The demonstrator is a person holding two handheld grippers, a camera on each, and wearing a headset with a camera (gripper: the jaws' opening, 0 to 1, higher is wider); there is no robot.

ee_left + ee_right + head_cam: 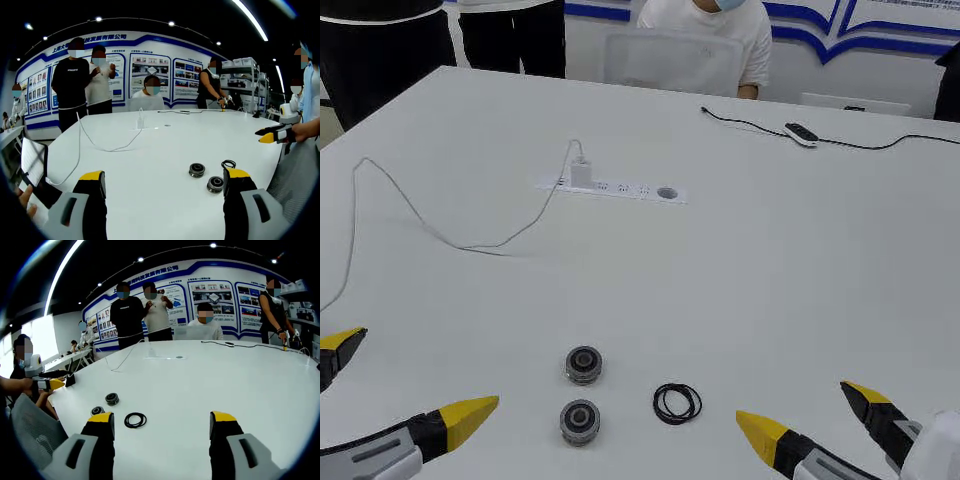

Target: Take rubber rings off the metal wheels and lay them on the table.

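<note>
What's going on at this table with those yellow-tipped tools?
A person holds a two-jaw tool in each hand over a white table. The left gripper and the right gripper both have open jaws and hold nothing. Between them stand two small metal wheels, the far wheel and the near wheel. Thin black rubber rings lie loose on the table beside the wheels. Neither gripper touches anything.
</note>
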